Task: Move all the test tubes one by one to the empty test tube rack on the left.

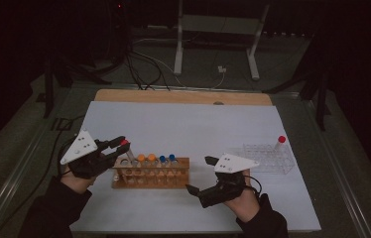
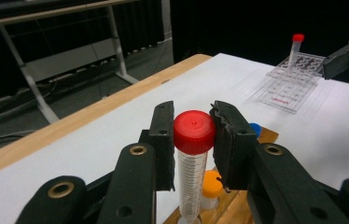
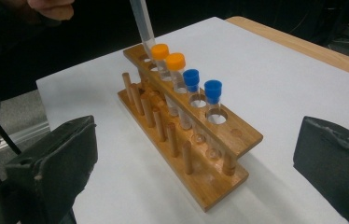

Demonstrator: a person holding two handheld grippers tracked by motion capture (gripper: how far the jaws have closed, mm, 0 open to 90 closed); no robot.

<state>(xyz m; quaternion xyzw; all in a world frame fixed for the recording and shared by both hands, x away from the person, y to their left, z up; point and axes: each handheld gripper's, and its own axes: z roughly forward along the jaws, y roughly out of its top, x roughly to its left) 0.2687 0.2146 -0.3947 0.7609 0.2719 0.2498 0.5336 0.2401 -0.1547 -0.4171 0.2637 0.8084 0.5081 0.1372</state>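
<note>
Right gripper view: orange-capped tubes (image 3: 168, 58) stand just beside the tilted tube (image 3: 142, 21).

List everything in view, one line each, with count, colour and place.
Red-capped tube: one, clear with red cap, clamped in the left gripper's jaws, its lower end at the wooden rack's left end.
Orange-capped tubes: two, in the wooden rack.
Blue-capped tubes: two, in the wooden rack, beside the orange ones.
Wooden rack: one, brown, centre of the sheet.
Clear rack: one, transparent, right side of the sheet.
Second red-capped tube: one, upright in the clear rack.
White sheet: one, covering the table.
Table: one, wood edge at the far side.
Left gripper: one, black, shut on the tube.
Right gripper: one, black, open, between the racks.
</note>
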